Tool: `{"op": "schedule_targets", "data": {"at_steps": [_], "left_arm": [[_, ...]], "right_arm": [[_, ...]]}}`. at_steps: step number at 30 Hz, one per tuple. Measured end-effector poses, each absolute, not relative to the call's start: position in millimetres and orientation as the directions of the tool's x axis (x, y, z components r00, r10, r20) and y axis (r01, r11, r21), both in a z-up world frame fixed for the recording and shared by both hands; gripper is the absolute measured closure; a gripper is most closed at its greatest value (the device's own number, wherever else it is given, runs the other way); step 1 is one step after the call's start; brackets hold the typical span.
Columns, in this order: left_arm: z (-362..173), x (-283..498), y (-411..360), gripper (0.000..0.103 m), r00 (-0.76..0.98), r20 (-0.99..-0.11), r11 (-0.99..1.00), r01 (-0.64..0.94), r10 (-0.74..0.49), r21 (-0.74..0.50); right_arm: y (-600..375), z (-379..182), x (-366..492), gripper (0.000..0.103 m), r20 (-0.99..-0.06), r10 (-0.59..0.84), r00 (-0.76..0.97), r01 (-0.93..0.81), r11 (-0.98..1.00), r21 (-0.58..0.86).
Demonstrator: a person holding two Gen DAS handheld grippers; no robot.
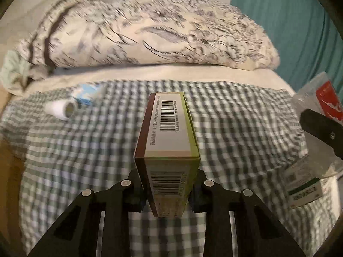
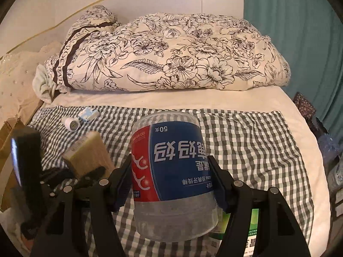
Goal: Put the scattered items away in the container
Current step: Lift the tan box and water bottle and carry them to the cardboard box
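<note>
Left wrist view: left gripper [image 1: 170, 187] black, two-finger, clamped on a long brown-and-green cardboard box with barcode [image 1: 169, 132], pads pressing both long sides, box sticking out toward 12 o'clock, lifted off the green-and-white checked cloth [image 1: 235, 128]. At 10 o'clock on the cloth: white roll [image 1: 60, 110] lying on its side, touching a small blue-and-white packet [image 1: 85, 95] just behind it. At 3 o'clock: tip of the right gripper with the clear jar, and under it a white-and-green flat carton [image 1: 304, 186] lying on the cloth. Floral cream quilt [image 1: 150, 34] rolled up at 12 o'clock, teal curtain [image 1: 289, 25] at 1–2 o'clock.

Right wrist view: right gripper [image 2: 171, 182] clamped on a clear plastic cylindrical jar with red-and-blue label [image 2: 173, 167], label upside down, jar held above the cloth. At 9 o'clock the left gripper with the box, blurred. Roll and packet at 10 o'clock. Green-and-white carton partly hidden under the jar at 5 o'clock. Container cannot be made out in either view.
</note>
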State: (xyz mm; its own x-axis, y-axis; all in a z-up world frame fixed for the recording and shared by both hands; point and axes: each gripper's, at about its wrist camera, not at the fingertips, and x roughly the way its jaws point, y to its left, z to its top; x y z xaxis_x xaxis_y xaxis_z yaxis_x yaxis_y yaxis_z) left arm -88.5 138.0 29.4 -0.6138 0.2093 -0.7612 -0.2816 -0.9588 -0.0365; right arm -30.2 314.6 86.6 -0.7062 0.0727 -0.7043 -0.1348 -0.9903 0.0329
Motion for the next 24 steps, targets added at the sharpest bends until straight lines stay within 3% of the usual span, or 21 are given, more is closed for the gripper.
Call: {"op": "schedule_targets", "data": {"at_steps": [11, 24], "left_arm": [[89.6, -57.6, 90.1, 0.074, -0.717, -0.696, -0.985, -0.151, 0.053, 0.08], [128.3, 0.5, 45.7, 0.074, -0.727, -0.684, -0.99, -0.132, 0.065, 0.045]], "right_arm": [[272.1, 89.2, -5.5, 0.039, -0.712, 0.031, -0.701, -0.091, -0.995, 0.046], [213.6, 130.9, 49.1, 0.039, -0.683, 0.03, -0.73, -0.032, -0.999, -0.01]]}}
